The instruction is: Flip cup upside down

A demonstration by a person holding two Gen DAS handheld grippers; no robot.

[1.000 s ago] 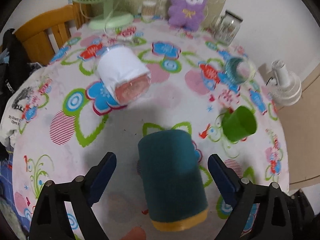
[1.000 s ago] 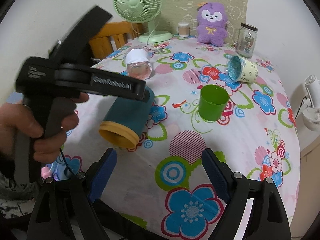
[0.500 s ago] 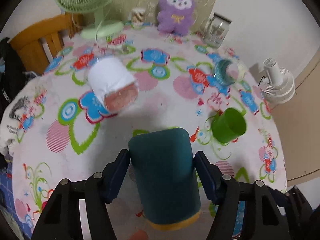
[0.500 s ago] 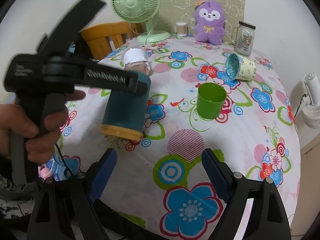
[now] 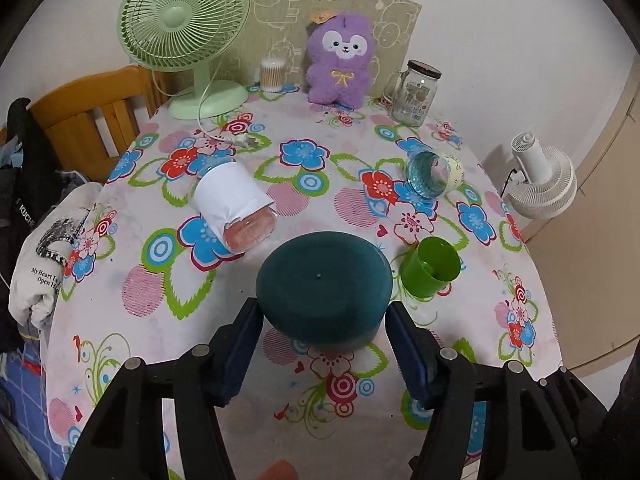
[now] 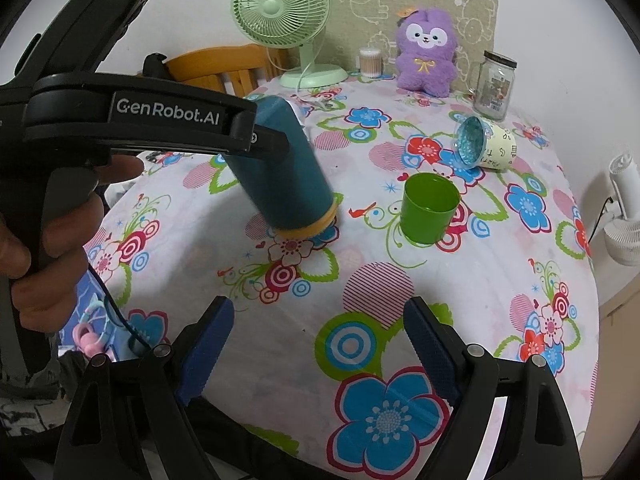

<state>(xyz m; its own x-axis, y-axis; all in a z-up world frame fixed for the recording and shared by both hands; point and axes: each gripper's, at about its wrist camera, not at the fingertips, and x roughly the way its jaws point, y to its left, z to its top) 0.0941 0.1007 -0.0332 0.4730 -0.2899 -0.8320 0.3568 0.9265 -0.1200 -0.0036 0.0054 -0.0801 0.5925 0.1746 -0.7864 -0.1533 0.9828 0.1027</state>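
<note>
Your left gripper (image 5: 323, 350) is clamped on the teal cup (image 5: 323, 286), one blue pad (image 5: 240, 354) pressed to each side of its wall; from your left wrist you look straight at the cup's closed base, round and flat, facing the camera; from your right wrist the same teal cup (image 6: 282, 172) hangs tilted, mouth down, its yellow rim (image 6: 307, 230) low over the flowered tablecloth (image 6: 400, 280), though whether the rim touches the cloth I cannot tell; your left hand (image 6: 48, 236) grips the black handle, knuckles wrapped around it.

Your right gripper (image 6: 316, 354) sits back near the table's near edge, jaws spread wide, nothing between them; only cloth shows in the gap.

Just to the right of the teal cup stands the green cup (image 6: 430, 208), upright, mouth open to the ceiling, near it but apart; further back a cream cup (image 6: 482, 144) lies on its side, blue inside facing you; to the left, the left wrist view shows a white-wrapped cup (image 5: 234, 208) also on its side, its pinkish end turned toward the camera.

Along the far edge: a green fan (image 5: 188, 28), a purple plush toy (image 5: 340, 64), a glass jar (image 5: 414, 94) with a dark lid; a wooden chair (image 5: 92, 116) stands behind the table on the left.
</note>
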